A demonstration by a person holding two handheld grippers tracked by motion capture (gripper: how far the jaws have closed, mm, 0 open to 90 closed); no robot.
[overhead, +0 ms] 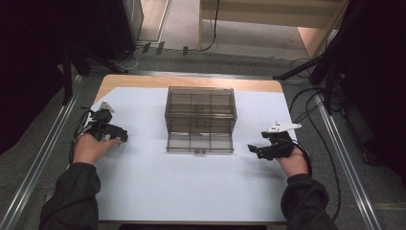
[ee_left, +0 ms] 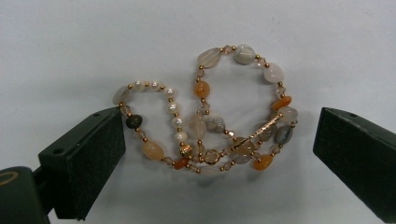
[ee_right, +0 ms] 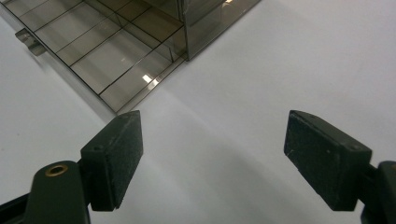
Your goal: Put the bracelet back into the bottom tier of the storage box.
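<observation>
Left claw [ee_left: 219,154] spread wide, hovering over beaded bracelet [ee_left: 210,121] coiled on white surface [overhead: 191,187]. Right claw [ee_right: 212,158] released, empty, near smoky box's [overhead: 200,109] pulled-out drawer [overhead: 200,143]. Likely pre-grasp; next: lower, pinch beads.

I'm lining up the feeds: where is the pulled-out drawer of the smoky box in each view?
High view: the drawer sits at centre, pulled out toward the person from the box.
Right gripper view: upper left, its divided compartments running off the frame's edge.
Left gripper view: a beaded bracelet lying on the white sheet.
Shared landmark: the white sheet, which is the surface in all three.
</observation>
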